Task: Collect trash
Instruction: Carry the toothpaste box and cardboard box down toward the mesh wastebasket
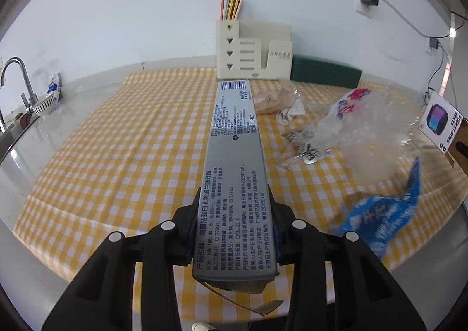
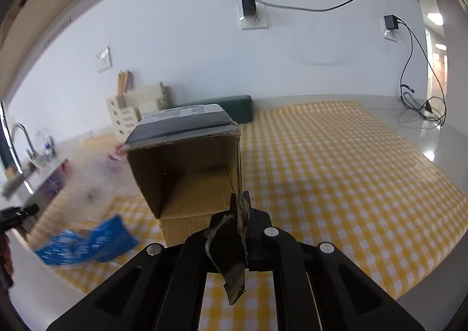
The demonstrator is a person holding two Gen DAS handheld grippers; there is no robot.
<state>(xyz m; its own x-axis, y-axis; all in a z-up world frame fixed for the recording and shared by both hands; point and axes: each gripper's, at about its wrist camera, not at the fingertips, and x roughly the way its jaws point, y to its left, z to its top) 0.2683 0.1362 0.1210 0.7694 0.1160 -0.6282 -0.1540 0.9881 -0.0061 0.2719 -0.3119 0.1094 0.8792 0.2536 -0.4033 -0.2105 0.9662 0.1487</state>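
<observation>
i am gripping a long grey toothpaste box [image 1: 237, 179] in my left gripper [image 1: 234, 208], fingers pressing both its sides, the box pointing straight ahead over the yellow checked cloth [image 1: 117, 155]. ahead to its right are lying a clear plastic bag [image 1: 371, 126] and a blue wrapper [image 1: 380, 214]. my right gripper [image 2: 241, 205] is pinching the flap of a cardboard box [image 2: 187, 161], open toward me.

the checked tablecloth [image 1: 117, 155] is being viewed low from both wrists toward the wall; the blue wrapper [image 1: 377, 220] and desk organizer [image 2: 137, 114] are being shared.
</observation>
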